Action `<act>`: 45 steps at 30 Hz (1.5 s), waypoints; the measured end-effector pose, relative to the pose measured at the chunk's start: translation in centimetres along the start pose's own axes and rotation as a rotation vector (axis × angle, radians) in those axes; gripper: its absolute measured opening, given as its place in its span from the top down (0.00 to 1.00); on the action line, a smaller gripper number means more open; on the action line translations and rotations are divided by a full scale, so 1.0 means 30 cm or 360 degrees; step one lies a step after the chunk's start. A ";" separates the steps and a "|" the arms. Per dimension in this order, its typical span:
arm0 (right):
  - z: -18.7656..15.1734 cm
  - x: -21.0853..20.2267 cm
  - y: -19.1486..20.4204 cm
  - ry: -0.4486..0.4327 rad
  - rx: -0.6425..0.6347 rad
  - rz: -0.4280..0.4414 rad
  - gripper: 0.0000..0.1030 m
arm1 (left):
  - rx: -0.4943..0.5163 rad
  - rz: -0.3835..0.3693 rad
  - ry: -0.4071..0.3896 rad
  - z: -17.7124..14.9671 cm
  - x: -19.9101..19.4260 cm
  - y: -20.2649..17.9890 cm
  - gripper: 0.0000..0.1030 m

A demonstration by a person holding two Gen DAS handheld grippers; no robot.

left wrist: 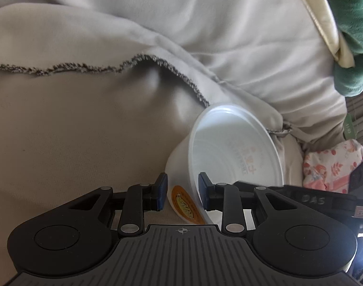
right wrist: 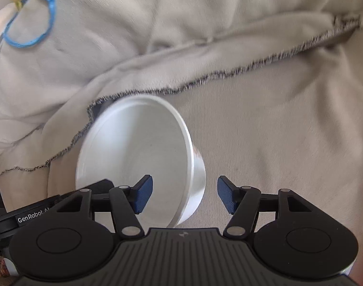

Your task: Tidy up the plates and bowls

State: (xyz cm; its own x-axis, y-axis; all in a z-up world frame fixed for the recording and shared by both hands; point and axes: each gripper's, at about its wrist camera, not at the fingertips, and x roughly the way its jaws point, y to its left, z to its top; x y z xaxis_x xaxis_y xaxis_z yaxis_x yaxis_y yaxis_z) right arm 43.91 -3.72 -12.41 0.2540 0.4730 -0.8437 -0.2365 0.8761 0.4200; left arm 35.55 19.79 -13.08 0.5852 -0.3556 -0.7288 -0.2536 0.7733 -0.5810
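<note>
A white plastic bowl (left wrist: 231,152) with an orange label on its outside is tilted on its side over beige cloth. My left gripper (left wrist: 183,193) is shut on its rim, one pad outside the wall and one pad inside. The same bowl shows in the right wrist view (right wrist: 138,157), its opening facing the camera. My right gripper (right wrist: 185,196) is open, its jaws standing either side of the bowl's rim and wall without touching. The other gripper's black body shows at the lower left of that view (right wrist: 26,214).
Beige cloth with a frayed dark hem (left wrist: 86,68) covers the surface in folds. A green fabric item (left wrist: 350,35) and a pink floral cloth (left wrist: 329,164) lie at the right. A blue cord loop (right wrist: 31,23) with a yellow piece lies at the far left.
</note>
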 end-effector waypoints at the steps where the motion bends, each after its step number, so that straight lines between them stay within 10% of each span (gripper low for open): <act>1: -0.003 0.012 -0.005 0.0021 0.0017 0.0017 0.53 | 0.0002 0.0003 0.0015 0.000 0.007 -0.006 0.69; 14: -0.025 -0.126 -0.154 -0.0189 -0.0031 -0.0120 0.51 | 0.0135 -0.0035 0.0106 -0.026 0.087 -0.169 0.70; 22: -0.046 -0.120 -0.229 -0.0130 0.0075 0.0089 0.50 | 0.0080 0.0029 0.0139 -0.028 0.131 -0.176 0.71; 32: -0.151 -0.489 -0.153 -0.0415 -0.0051 0.0196 0.47 | 0.0356 -0.0018 -0.0128 -0.122 -0.214 -0.453 0.68; 45: -0.371 -0.704 -0.119 -0.0266 -0.0172 0.0123 0.40 | 0.0387 0.0028 0.0082 -0.334 -0.381 -0.530 0.68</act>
State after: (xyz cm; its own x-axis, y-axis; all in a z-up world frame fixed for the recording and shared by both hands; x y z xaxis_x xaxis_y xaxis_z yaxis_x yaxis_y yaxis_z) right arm 28.96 -17.86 0.20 0.3810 0.5551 -0.7394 -0.3583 0.8259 0.4354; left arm 25.17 6.29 0.87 0.5409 -0.3622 -0.7591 -0.0669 0.8812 -0.4681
